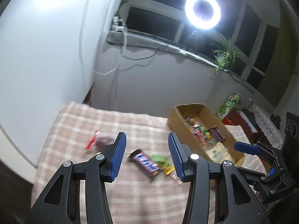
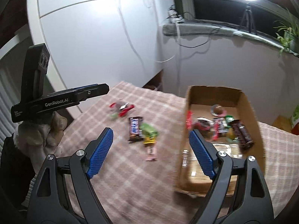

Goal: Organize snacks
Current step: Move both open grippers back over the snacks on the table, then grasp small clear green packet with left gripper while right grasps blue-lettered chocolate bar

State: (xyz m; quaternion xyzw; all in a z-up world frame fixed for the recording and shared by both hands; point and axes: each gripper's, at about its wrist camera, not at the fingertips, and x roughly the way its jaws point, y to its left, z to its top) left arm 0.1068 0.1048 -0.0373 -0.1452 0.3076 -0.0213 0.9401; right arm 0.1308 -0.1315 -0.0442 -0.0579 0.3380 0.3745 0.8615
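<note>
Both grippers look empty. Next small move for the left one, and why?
Probably lower the left gripper onto the Snickers bar. Its jaws are open and empty, the bar lies loose on the checked cloth almost between the fingers, and the cardboard box already holds other snacks. The right gripper is open too.

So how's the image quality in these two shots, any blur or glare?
Left wrist view: ring light blows out to glare, and the Snickers bar is smeared by motion blur. Right wrist view: cardboard box edges blur, and the fisheye bends the windowsill.

Loose snacks (image 2: pixel 135 128) left of box (image 2: pixel 248 112)
</note>
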